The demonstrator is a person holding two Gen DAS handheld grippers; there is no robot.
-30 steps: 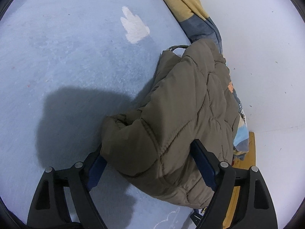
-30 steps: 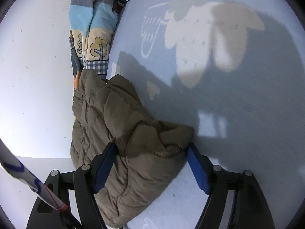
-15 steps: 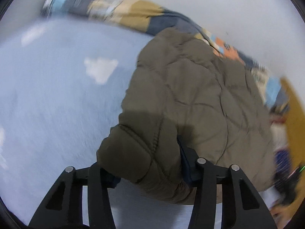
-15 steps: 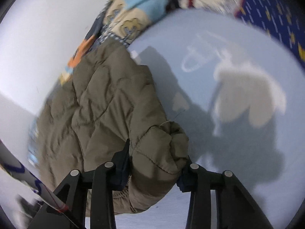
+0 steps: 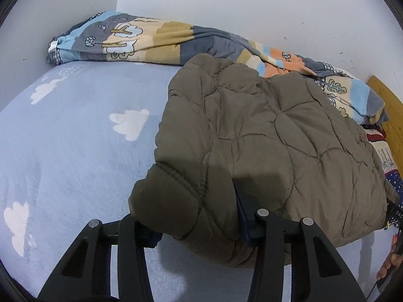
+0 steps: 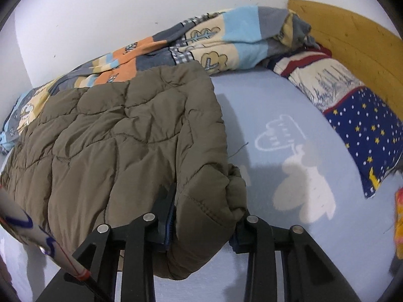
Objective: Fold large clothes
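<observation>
Patterned blanket (image 5: 161,40) behind jacket (image 5: 264,130), perhaps touching

Matt quilted cloth jacket (image 5: 264,130) on fuzzy bedsheet (image 5: 75,151); smooth wooden headboard (image 6: 352,42).

My bed (image 5: 75,156) in cloud-print blue is carrying my olive quilted jacket (image 5: 264,130), a patterned blanket (image 5: 161,37) lying along its wall edge, a starry pillow (image 6: 362,128) lying at the headboard end.

Olive quilted puffer jacket (image 5: 264,136), folded, near corners raised off blue sheet, far edge on blanket
</observation>
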